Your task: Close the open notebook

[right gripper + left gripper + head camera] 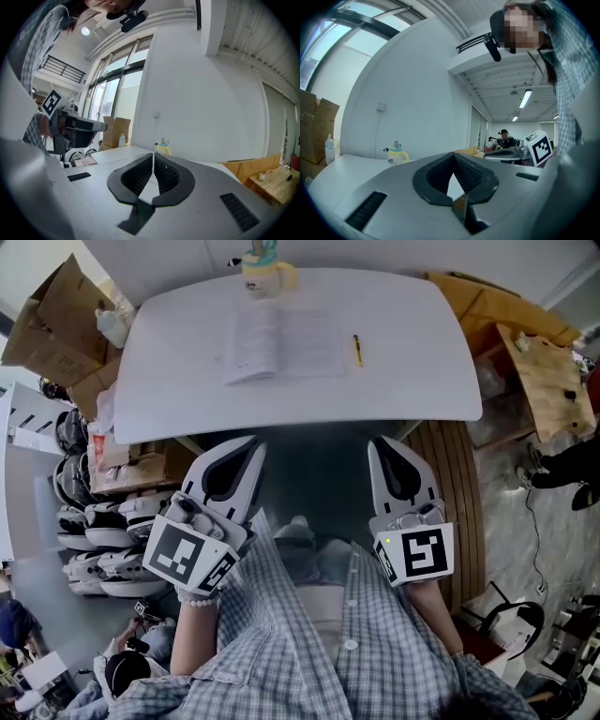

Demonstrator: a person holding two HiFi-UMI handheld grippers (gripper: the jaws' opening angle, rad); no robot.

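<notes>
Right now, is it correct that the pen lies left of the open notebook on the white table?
Not quite: the head view shows the pen lying right of the open notebook, not left; both are indeed on the white table.

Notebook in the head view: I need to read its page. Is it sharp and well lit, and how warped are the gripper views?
Head view: notebook evenly lit, no glare, but print too small and soft to read; table edge bows. Left gripper view: heavy fisheye, black corners, bright windows upper left. Right gripper view: same fisheye, dark rim.
</notes>
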